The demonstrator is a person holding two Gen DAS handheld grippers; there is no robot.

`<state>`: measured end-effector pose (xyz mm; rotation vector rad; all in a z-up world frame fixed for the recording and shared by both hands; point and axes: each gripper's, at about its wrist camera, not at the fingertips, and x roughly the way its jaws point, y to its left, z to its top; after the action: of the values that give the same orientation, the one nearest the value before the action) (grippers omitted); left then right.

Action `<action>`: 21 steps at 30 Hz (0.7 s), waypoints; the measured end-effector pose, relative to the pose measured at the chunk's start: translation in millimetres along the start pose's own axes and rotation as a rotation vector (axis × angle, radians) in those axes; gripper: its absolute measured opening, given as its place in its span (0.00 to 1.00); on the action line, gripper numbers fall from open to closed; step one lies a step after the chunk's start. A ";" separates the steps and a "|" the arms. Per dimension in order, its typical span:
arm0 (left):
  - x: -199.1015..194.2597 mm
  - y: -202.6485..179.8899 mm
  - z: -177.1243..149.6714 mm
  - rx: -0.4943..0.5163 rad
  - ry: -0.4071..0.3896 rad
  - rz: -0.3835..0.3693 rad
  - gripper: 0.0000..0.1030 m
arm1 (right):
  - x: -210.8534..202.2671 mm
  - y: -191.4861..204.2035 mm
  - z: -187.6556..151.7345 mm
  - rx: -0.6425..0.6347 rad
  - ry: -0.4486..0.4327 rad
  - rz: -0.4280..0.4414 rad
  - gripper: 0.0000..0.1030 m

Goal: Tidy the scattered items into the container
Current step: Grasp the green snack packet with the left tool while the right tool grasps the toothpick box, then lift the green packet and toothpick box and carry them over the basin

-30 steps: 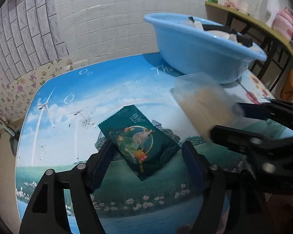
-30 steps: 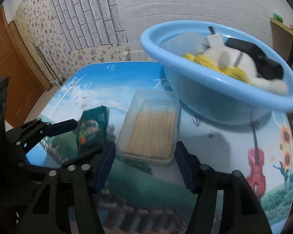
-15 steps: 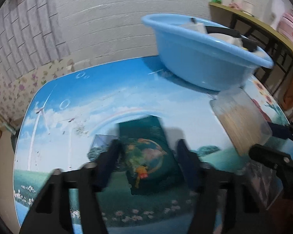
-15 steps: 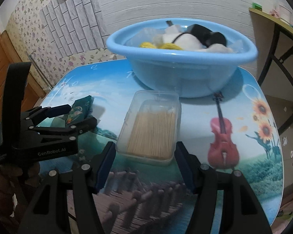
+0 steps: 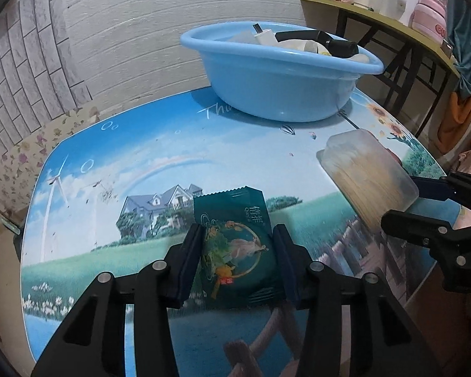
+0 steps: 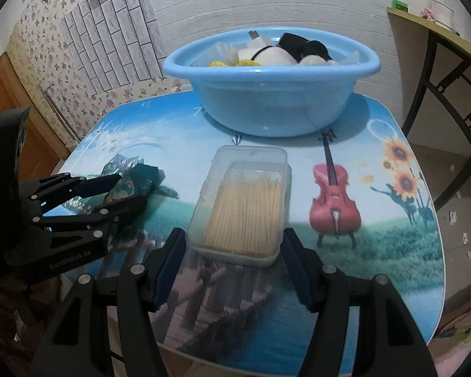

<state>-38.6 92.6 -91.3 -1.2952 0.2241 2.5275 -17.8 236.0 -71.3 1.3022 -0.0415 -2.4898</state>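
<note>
Left wrist: fingers (image 5: 194, 260) grip green packet (image 5: 235, 248).

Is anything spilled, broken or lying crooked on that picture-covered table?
Nothing looks spilled or damaged. The clear toothpick box lies flat and closed between the right gripper fingers, and the green snack packet lies flat, pinched by the left gripper. Both are outside the blue basin, which is piled high.

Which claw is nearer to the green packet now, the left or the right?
Left. The left claw has its fingers on both sides of the green packet. The right claw is further away, around the clear toothpick box.
</note>
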 end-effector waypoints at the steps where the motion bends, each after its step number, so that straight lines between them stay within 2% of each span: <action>1: -2.0 -0.1 -1.3 -0.001 -0.001 0.001 0.44 | -1.9 -0.3 -2.0 0.002 0.001 -0.001 0.60; 6: -9.9 1.0 -4.4 -0.003 -0.008 0.006 0.44 | -3.0 -1.0 -3.8 0.038 -0.009 -0.015 0.62; 9: -14.6 1.8 -4.5 -0.007 -0.018 0.007 0.44 | 1.0 3.1 -3.6 0.034 0.001 -0.044 0.74; 10: -16.0 1.7 -4.3 -0.007 -0.022 0.008 0.44 | 3.1 5.5 -2.7 0.024 0.002 -0.048 0.74; 13: -21.4 1.3 -3.6 -0.006 -0.035 0.011 0.44 | 7.0 8.9 -2.0 0.007 0.007 -0.075 0.73; 14: -23.9 1.4 -3.2 -0.006 -0.042 0.013 0.44 | 6.6 8.8 -1.8 0.005 0.003 -0.080 0.70; 15: -26.6 1.8 -2.9 -0.005 -0.048 0.015 0.44 | 5.4 8.0 -1.7 0.007 0.000 -0.080 0.61; 21: -44.2 2.4 3.7 -0.014 -0.092 0.025 0.44 | -18.2 6.0 -0.3 0.001 -0.075 -0.064 0.60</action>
<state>-17.7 83.1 -53.3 -1.1851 0.2039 2.6062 -6.2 235.8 -56.0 1.2284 -0.0186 -2.5921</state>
